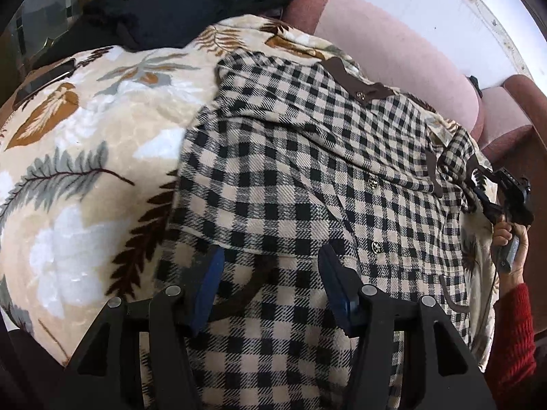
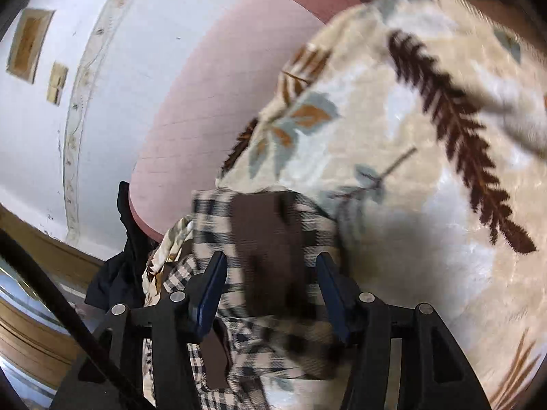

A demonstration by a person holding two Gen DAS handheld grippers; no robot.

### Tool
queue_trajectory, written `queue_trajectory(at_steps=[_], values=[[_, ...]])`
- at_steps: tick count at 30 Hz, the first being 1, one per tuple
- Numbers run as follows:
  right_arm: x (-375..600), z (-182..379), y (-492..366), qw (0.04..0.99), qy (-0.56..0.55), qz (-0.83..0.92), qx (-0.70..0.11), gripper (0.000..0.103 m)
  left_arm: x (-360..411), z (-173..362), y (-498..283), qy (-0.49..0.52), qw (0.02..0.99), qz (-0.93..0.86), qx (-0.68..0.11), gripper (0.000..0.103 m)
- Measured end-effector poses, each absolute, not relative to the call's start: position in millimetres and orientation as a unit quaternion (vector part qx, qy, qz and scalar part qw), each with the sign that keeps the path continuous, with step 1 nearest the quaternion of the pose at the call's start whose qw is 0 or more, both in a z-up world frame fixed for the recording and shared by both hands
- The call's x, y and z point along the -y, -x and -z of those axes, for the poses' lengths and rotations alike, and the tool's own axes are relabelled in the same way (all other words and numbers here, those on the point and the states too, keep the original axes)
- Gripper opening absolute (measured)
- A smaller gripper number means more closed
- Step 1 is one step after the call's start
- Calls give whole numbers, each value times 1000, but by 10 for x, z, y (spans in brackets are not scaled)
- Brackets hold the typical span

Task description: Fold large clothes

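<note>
Soft daylight is washing both fisheye views; edges are bending, and the right view is smearing with blur.

Left wrist view: close above the checked shirt (image 1: 290, 177), facing forward along the sofa toward the pink backrest (image 1: 393, 54). Right wrist view: very close, blurred, facing the shirt's brown trim (image 2: 270, 239). Shared: shirt, leaf-print blanket (image 1: 85, 143), backrest, white wall (image 2: 102, 78).
</note>
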State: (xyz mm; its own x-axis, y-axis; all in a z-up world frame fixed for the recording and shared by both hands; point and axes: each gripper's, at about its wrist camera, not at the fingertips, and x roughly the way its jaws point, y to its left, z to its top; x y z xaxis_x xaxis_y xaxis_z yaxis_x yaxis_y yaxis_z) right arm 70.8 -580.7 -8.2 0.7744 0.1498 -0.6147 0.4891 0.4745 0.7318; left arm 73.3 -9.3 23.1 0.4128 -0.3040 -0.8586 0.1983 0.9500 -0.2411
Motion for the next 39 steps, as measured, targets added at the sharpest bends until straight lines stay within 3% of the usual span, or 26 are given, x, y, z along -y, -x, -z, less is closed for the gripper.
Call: queue_trajectory(at_steps=[12,15,16,19,26,33,37,39], values=[[5515,53,-1068,837,-402,143,-343,55,252,-159,-719,33,834,155,-528,56],[5492,87,-1106,840,-382,151,-355,33,253,-166,-711,30,835,153,-528,56],[5470,74,-1125,842,-376,154,-356,16,253,-170,-707,29,835,153,-527,56],[5410,-91,-1105,852,-355,167,-347,13,253,-171,-702,29,835,154,-527,56],[4712,-770,-1264,901,-274,110,-319,12,191,-215,-651,38,836,164,-522,56],[3240,-813,-1507,867,-265,-176,-383,12,-36,-305,-614,74,840,165,-512,56],[2904,-757,-1477,880,-207,-124,-409,29,-148,-378,-624,92,839,173,-507,56],[2910,-750,-1392,890,-161,-54,-423,31,-168,-419,-646,91,843,177,-500,58]])
